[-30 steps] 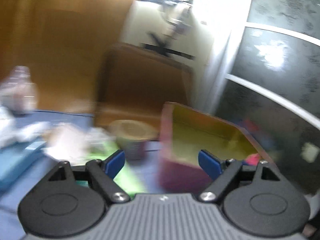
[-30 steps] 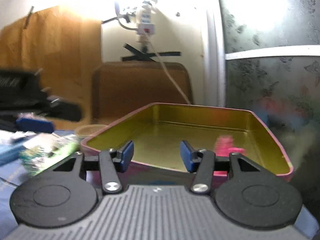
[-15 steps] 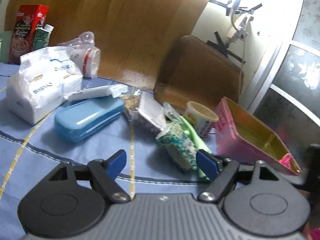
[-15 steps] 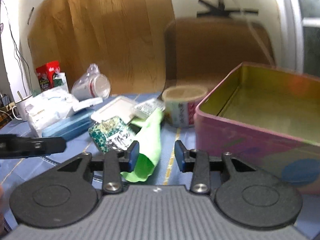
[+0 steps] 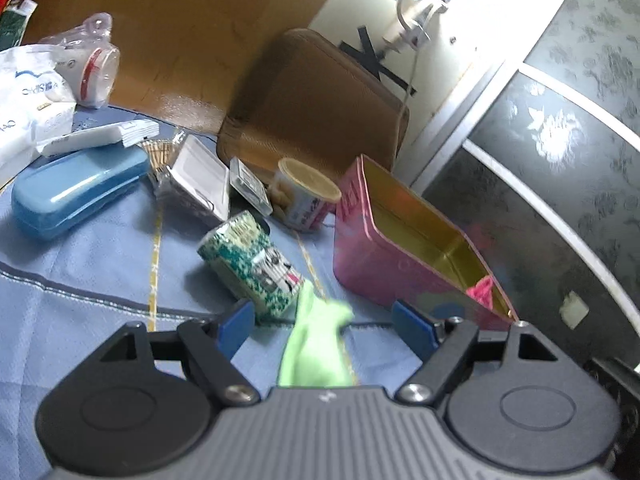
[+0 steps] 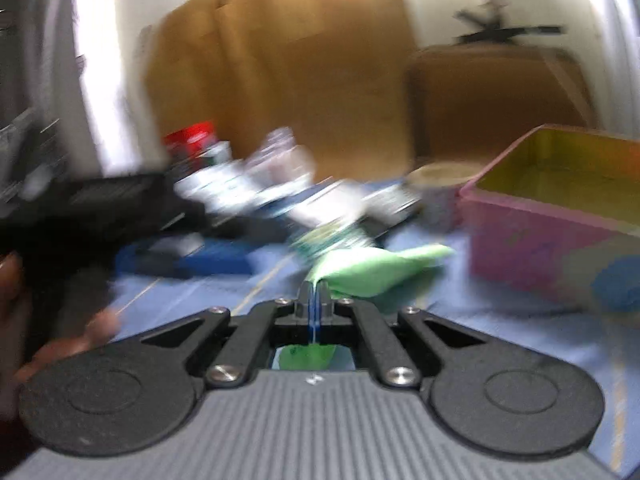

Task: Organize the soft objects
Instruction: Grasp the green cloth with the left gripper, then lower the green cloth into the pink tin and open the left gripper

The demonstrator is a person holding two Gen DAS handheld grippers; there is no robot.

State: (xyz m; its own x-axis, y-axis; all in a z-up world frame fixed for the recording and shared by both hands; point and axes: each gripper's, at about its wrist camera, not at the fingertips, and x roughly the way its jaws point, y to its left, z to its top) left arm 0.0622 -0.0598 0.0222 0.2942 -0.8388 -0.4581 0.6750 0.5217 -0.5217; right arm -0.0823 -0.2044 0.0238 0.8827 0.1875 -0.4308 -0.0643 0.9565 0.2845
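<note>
The right gripper (image 6: 314, 294) is closed, and its two pads pinch one edge of the green cloth (image 6: 376, 270), which lies on the blue tablecloth (image 6: 500, 320) just in front of the fingers. The left gripper (image 5: 326, 320) stands open with nothing between its pads; the same green cloth (image 5: 316, 344) shows below and between them, blurred. Just beyond the cloth lies a patterned roll (image 5: 252, 258) on its side. To the right of the cloth stands the pink tin (image 5: 384, 264), open, with something pink (image 5: 482, 290) in its near corner. Behind the roll is a small round tub (image 5: 306, 198). Far left of the cloth lies a blue case (image 5: 76, 190).
</note>
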